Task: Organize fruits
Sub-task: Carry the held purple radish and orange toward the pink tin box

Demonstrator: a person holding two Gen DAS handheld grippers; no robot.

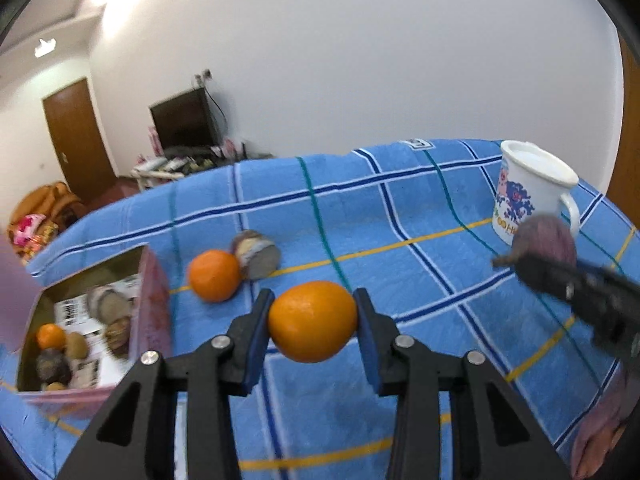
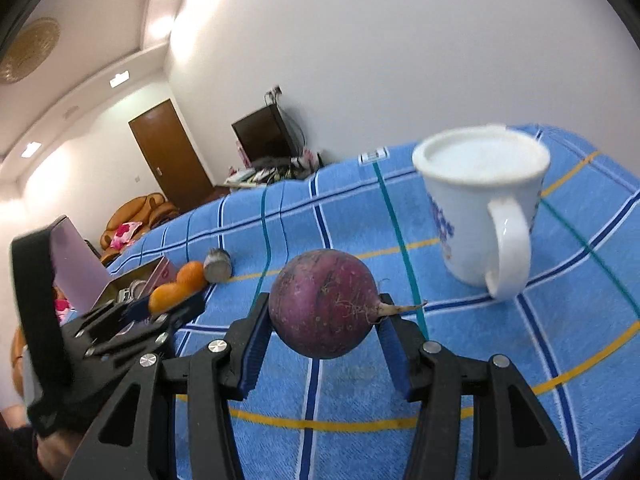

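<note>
Two grips loaded: my left gripper (image 1: 312, 322) clamps an orange (image 1: 312, 322) off the blue cloth (image 1: 400, 208), my right gripper (image 2: 326, 312) pinches the purple radish (image 2: 324, 304). Carry step. Next I'd swing left over the box (image 1: 154, 300) and release.

The left gripper (image 1: 312, 322) is matte black plastic; two angular arms with triangular cut-outs carry round silver screw heads; its fingers (image 1: 256, 340) are faced with blue pads; the right gripper (image 2: 324, 332) is built alike, its blue pads ribbed; in the right wrist view a black strap loops at the far left.
</note>
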